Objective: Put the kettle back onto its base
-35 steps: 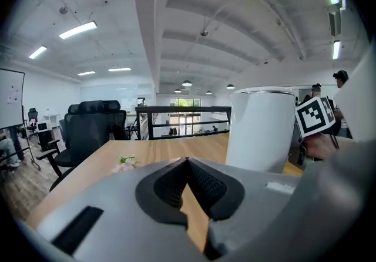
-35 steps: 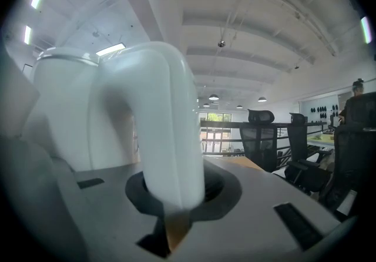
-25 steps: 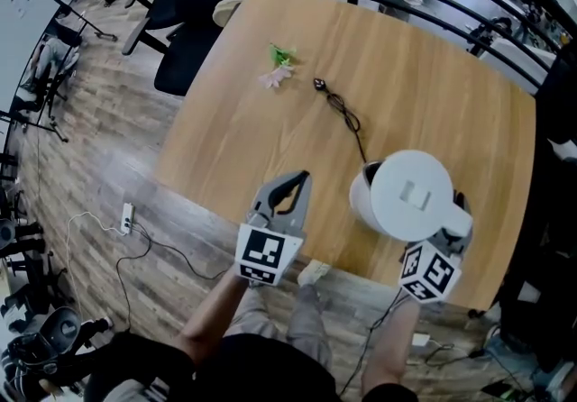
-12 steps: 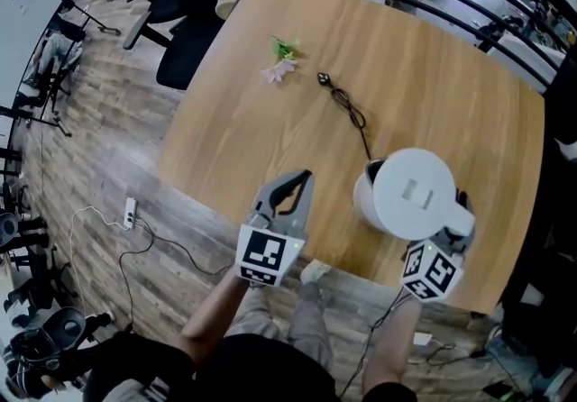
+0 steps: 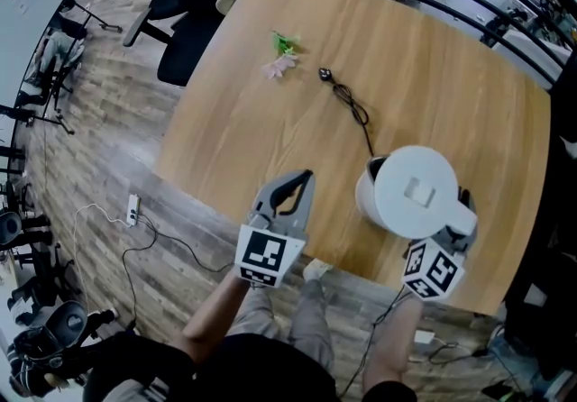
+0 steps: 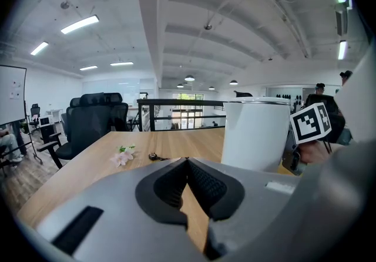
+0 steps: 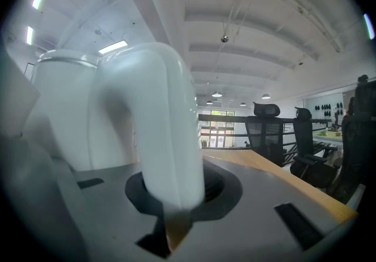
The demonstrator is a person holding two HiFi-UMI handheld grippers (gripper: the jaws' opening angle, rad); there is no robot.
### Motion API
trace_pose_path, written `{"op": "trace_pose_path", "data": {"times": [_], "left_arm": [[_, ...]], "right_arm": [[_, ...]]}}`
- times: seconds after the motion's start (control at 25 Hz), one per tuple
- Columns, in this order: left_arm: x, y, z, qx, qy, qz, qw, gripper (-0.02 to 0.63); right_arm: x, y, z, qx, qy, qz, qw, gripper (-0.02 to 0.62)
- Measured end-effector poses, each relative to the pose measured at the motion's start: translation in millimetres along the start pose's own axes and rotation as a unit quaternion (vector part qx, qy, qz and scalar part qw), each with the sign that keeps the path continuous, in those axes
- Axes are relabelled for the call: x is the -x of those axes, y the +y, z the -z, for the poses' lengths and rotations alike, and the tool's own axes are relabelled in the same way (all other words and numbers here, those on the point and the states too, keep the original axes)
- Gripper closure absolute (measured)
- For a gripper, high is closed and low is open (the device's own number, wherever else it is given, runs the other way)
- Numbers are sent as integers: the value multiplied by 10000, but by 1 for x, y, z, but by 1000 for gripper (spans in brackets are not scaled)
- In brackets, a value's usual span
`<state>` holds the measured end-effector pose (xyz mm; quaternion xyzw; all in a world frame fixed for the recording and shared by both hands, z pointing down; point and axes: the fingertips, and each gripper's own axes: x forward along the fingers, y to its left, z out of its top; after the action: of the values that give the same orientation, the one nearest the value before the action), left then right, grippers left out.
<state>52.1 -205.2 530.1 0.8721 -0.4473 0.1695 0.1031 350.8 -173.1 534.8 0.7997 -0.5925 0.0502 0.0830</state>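
1. We see the white kettle (image 5: 413,193) upright on the near right part of the wooden counter (image 5: 270,130), close to the edge nearest us, with its round lid facing up.
2. Our right claw (image 7: 174,208) pinches the kettle's handle (image 7: 167,137). In the right gripper view the thick white loop of the handle drops straight between the two jaws, and the dark pads close on it from both sides.
3. From the head view the handle points towards us and to the right. The right claw's marker cube (image 5: 433,269) sits just beyond it, past the counter's edge.
4. We cannot make out the base. The kettle's body covers the spot below it, so we cannot tell whether the kettle has settled there.
5. A black cord (image 5: 350,107) snakes across the counter from a small plug end near the middle and runs in under the far side of the kettle.
6. Our left claw (image 6: 187,164) is pressed together with its tips meeting, and it grips nothing. It hovers over the counter's near edge to the left of the kettle, apart from it, and points across the counter.
7. In the left gripper view the kettle stands to the right of the closed jaws.
8. A small pink and green flower (image 5: 279,62) lies on the far left part of the counter, well apart from the kettle and just left of the cord's end.
9. A black office chair (image 5: 185,22) stands on the wooden floor (image 5: 81,166) beyond the counter's far left corner.
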Motion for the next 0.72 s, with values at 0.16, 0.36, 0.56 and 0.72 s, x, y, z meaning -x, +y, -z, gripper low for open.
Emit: {"op": "trace_pose_path", "data": {"times": [0.16, 0.36, 0.56, 0.72], "left_arm": [[-3, 1, 4, 54, 53, 12, 10000, 606], [-8, 0, 5, 61, 51, 52, 10000, 606], [-8, -1, 10, 145, 148, 82, 9998, 606], [-11, -4, 16, 167, 195, 105, 9996, 606]], "right_arm": [[-1, -1, 4, -74, -25, -8, 10000, 543], [-2, 0, 5, -96, -49, -37, 9999, 543], [0, 1, 6, -58, -115, -59, 9999, 543], [-1, -2, 12, -81, -110, -77, 9999, 546]]}}
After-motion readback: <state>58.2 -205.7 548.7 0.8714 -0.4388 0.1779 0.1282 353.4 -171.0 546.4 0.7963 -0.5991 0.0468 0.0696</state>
